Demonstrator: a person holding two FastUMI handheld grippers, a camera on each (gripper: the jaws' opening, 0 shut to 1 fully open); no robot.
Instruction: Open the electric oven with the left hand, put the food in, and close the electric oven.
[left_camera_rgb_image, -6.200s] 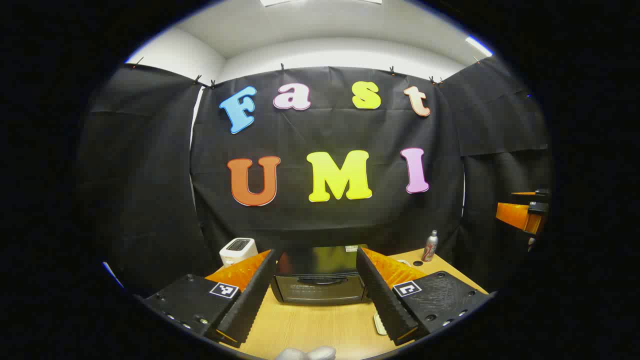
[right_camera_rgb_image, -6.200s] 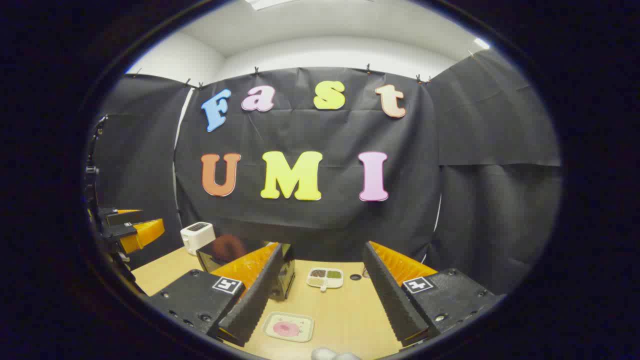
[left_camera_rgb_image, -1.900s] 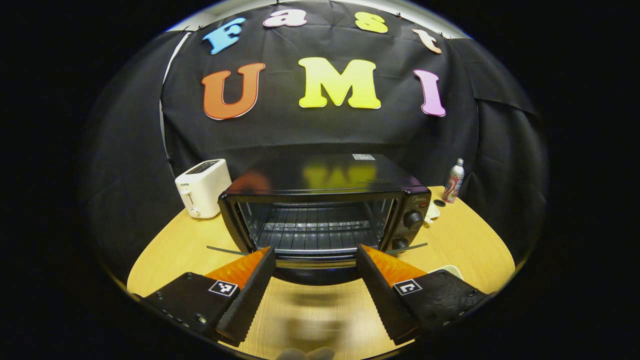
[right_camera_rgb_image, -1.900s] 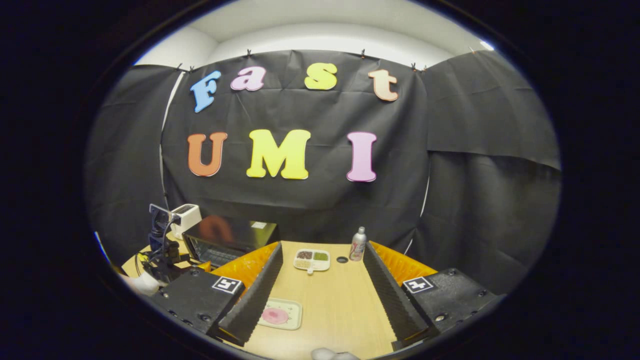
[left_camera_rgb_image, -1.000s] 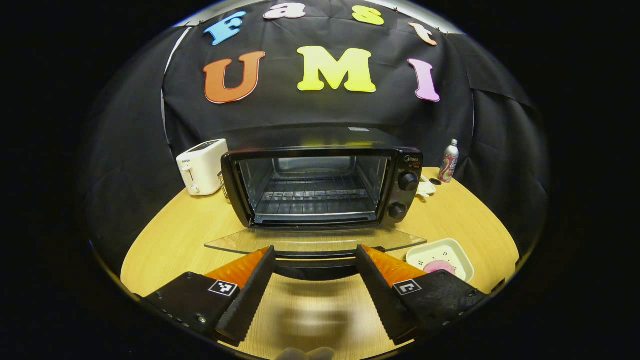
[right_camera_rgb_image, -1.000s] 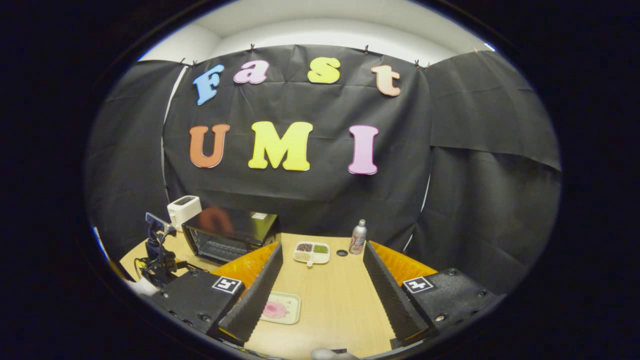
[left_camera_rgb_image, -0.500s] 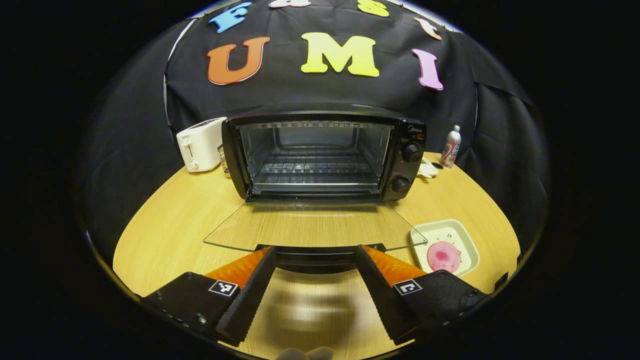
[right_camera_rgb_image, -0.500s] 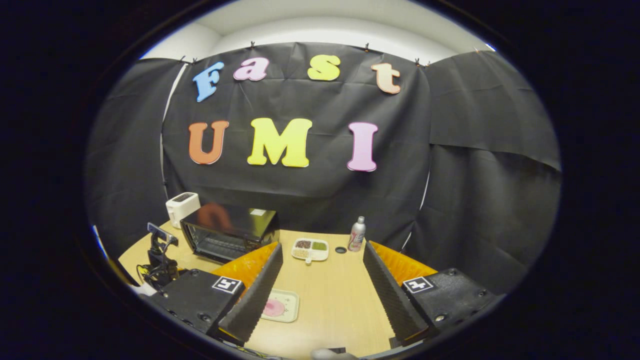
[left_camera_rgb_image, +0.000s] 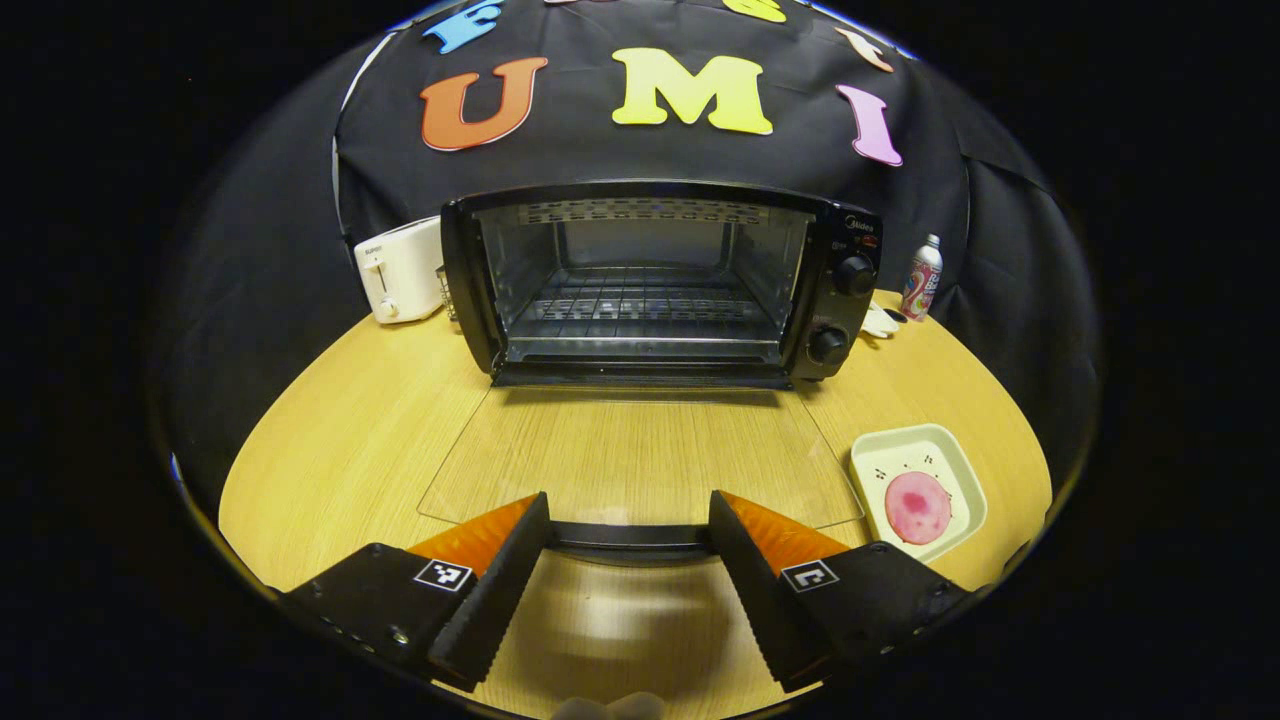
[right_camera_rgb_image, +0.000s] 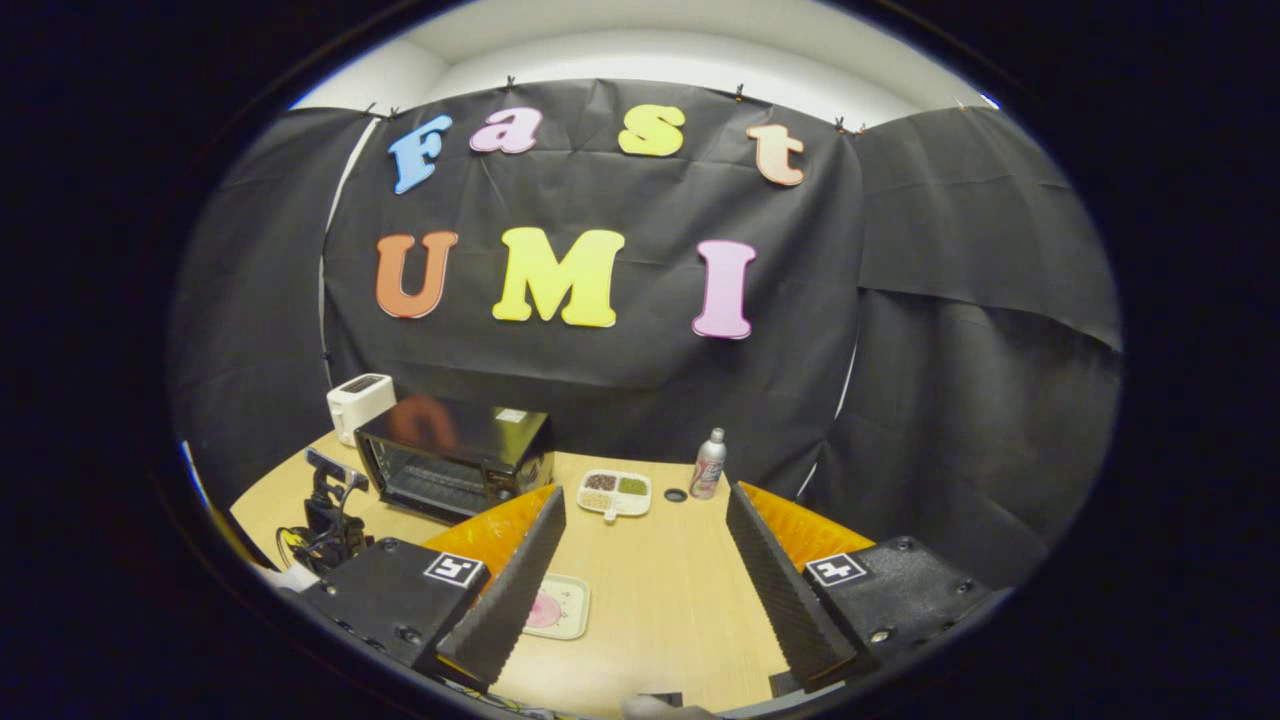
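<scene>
The black electric oven (left_camera_rgb_image: 640, 280) stands at the back of the wooden table with its glass door (left_camera_rgb_image: 640, 455) folded down flat, and its wire rack is bare. My left gripper (left_camera_rgb_image: 628, 500) is open, and the door's dark handle (left_camera_rgb_image: 630, 538) lies between its fingers. To the door's right a pale square plate (left_camera_rgb_image: 918, 490) carries a round pink piece of food (left_camera_rgb_image: 918, 507). My right gripper (right_camera_rgb_image: 645, 492) hangs open above the table and holds nothing. The same plate (right_camera_rgb_image: 565, 605) lies just beside its left finger. The oven (right_camera_rgb_image: 455, 455) stands far to the left.
A white toaster (left_camera_rgb_image: 400, 268) stands left of the oven. A drinks can (left_camera_rgb_image: 922, 278) stands at the back right by the cloth wall. A divided dish (right_camera_rgb_image: 613, 492) with several fillings sits mid-table beside a small dark cap (right_camera_rgb_image: 675, 494). Bare table lies ahead of the right gripper.
The oven door has swung from nearly shut down to flat, with the left gripper lowering at its handle. The right gripper has drifted slightly and stays open.
</scene>
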